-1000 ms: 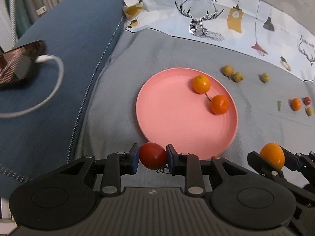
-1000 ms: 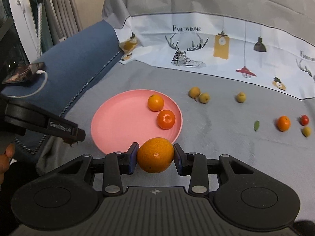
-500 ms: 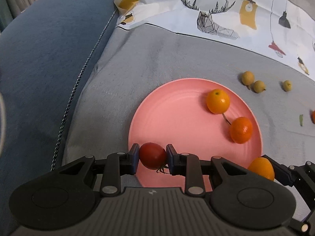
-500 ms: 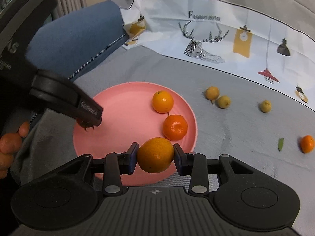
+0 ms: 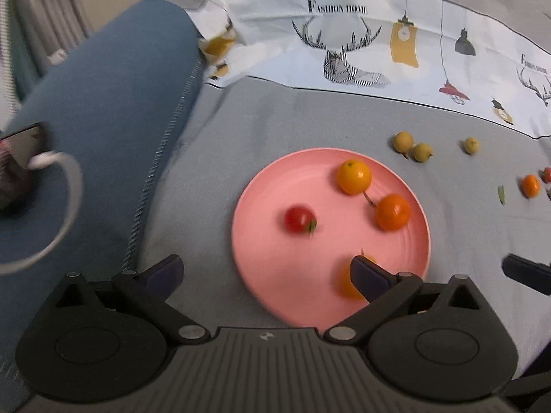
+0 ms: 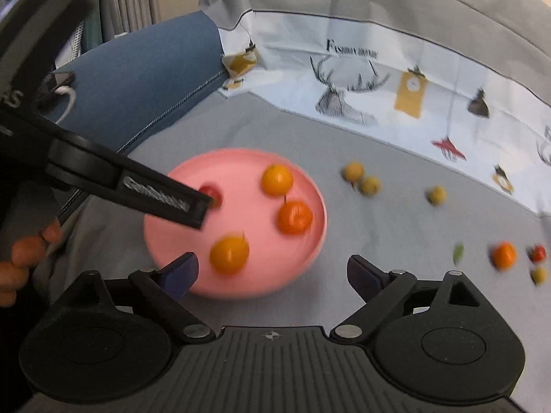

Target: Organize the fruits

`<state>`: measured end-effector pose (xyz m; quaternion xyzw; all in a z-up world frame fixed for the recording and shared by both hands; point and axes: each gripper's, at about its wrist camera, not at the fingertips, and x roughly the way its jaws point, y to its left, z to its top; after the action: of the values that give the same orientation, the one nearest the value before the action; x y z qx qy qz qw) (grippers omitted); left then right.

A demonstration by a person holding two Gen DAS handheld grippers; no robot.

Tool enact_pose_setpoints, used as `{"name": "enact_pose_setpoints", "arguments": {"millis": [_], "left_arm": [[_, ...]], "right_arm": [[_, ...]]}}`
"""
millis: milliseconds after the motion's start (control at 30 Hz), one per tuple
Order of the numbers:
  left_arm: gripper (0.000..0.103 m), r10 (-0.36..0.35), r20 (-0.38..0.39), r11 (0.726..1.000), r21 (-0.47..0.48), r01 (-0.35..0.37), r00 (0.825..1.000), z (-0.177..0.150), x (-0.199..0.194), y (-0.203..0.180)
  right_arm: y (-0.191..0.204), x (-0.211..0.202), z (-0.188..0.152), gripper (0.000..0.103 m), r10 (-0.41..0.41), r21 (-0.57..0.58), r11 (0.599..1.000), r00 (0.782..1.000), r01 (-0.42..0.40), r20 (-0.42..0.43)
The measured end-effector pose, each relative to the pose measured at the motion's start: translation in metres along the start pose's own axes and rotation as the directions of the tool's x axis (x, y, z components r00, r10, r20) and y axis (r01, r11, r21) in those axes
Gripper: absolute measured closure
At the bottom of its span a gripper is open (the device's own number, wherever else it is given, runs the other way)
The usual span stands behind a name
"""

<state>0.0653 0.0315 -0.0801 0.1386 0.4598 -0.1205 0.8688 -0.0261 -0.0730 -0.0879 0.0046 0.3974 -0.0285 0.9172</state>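
Spreading wide over the near rim of the pink plate [image 5: 422, 241], the left gripper [image 5: 267, 273] has just been opening and has nothing between its jaws; the red tomato [image 5: 299, 219] lies free on the plate's left half, blurred as if rolling. The right gripper [image 6: 272, 273] has likewise just been opening and is released, and its orange [image 6: 229, 254] sits loose on the plate's near side, just beyond the left fingertip. From the left wrist that same orange is half hidden behind the gripper's right finger. Two more oranges, a paler one [image 5: 353, 176] and a deeper one [image 5: 392, 211], rest toward the plate's far right, close together.

This looks like the tail of a double drop-off, so four fruits are gathered. Fruit remains on the cloth: three small yellowish fruits [image 6: 370, 186] beyond the plate, and at the far right a small orange [image 6: 503, 255] with a second tomato [image 6: 538, 254] and another yellowish fruit just beside it. The next move probably calls for drawing both grippers clear of the plate and carrying them, jaws open, to those stragglers, coming down over each without nudging it away on the soft surface.

That surface is a grey cloth [image 5: 310, 120], with a white printed panel [image 5: 378, 44] of antlers and lamps behind. A blue cushion [image 5: 103, 103] lies to the left, bearing a phone [image 5: 17, 144] on a white cable, with curtains in the corner.
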Motion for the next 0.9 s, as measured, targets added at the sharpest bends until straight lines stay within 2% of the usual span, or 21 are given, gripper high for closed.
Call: {"name": "enact_pose_setpoints", "arguments": {"millis": [200,400,567,900], "left_arm": [[0.0,0.045,0.007,0.999,-0.023,-0.045,0.999,-0.049,-0.059,0.005],[0.0,0.074,0.035,0.995,-0.071,-0.072,0.997,-0.094,-0.106,0.015],[0.0,0.068,0.085,0.991,-0.119,-0.058,0.994,-0.106,-0.135,0.025],[0.0,0.068,0.188,0.995,-0.081,-0.054,0.98,-0.118,-0.177,0.012]], "right_arm": [[0.003,-0.054,-0.028,0.005,-0.014,0.079,0.997,1.0,0.015,-0.014],[0.006,-0.105,-0.034,0.004,-0.048,0.081,0.996,0.996,0.041,0.079],[0.018,-0.141,-0.046,0.003,-0.037,0.047,0.998,0.99,0.031,0.133],[0.029,-0.185,-0.058,0.001,-0.041,0.018,0.999,0.974,0.038,0.224]]}}
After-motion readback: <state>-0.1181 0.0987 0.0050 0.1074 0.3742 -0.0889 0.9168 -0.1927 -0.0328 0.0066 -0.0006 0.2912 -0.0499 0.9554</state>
